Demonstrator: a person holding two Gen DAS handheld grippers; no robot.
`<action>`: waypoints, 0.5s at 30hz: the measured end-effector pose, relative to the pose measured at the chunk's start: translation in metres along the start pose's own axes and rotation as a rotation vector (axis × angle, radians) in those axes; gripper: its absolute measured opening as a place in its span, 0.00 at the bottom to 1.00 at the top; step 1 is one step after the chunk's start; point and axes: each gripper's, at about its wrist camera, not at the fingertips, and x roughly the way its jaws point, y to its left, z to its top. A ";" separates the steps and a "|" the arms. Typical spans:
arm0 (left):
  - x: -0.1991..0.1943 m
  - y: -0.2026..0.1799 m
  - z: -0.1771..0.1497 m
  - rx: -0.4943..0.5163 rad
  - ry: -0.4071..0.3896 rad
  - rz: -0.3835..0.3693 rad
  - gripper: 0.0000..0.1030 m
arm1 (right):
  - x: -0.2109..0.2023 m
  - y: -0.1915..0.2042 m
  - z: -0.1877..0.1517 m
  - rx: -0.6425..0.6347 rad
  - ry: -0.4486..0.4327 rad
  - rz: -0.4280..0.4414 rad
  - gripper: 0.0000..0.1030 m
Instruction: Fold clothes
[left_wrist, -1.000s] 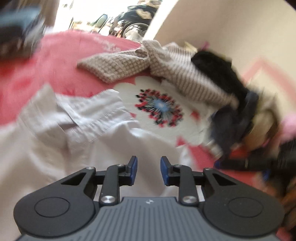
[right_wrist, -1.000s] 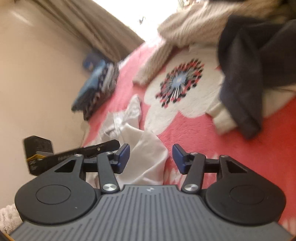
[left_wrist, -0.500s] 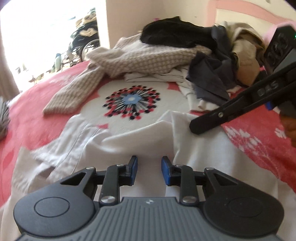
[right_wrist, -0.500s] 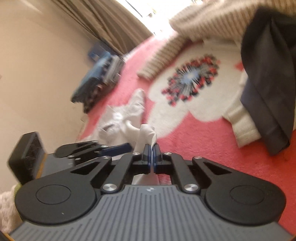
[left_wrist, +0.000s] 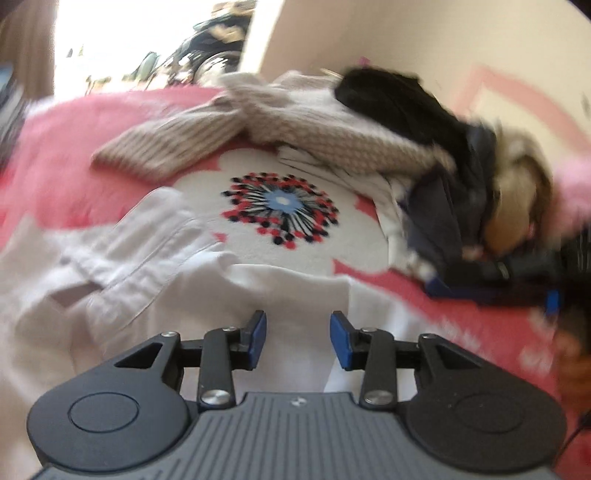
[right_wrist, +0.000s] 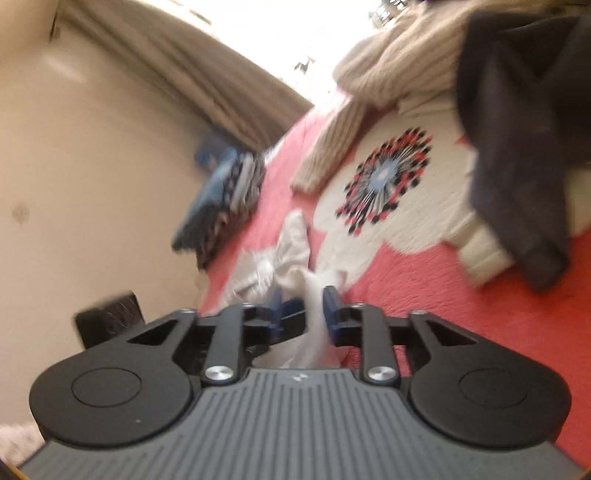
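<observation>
A white shirt (left_wrist: 155, 266) lies crumpled on the red bedspread (left_wrist: 66, 147), its collar and placket to the left. My left gripper (left_wrist: 298, 332) hovers over the shirt's body with its jaws opening and nothing between the pads. In the right wrist view a bunched fold of the same white shirt (right_wrist: 291, 254) rises between the blue pads of my right gripper (right_wrist: 304, 321). Those jaws are opening and the cloth hangs loosely in the gap. The right gripper also shows as a dark blur at the right edge of the left wrist view.
A pile of clothes sits at the far side: a beige knit sweater (left_wrist: 207, 133), a black garment (left_wrist: 391, 99) and a dark grey one (right_wrist: 517, 147). A folded blue patterned stack (right_wrist: 221, 199) lies by the wall and curtain. The bedspread has a large white flower print (left_wrist: 280, 206).
The right gripper's jaws, clamped on the white fold half a second ago, have parted. The left jaws stand wider, and the left view has swung so the right gripper sits farther right.
</observation>
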 end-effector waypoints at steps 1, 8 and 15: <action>-0.003 0.004 0.003 -0.041 -0.004 -0.026 0.38 | -0.007 -0.003 -0.001 0.010 -0.007 -0.006 0.28; 0.012 -0.029 0.016 0.002 0.092 -0.100 0.38 | -0.035 -0.002 -0.034 -0.076 0.099 -0.109 0.28; 0.033 -0.058 0.009 0.098 0.107 -0.002 0.04 | -0.029 0.006 -0.057 -0.129 0.187 -0.115 0.26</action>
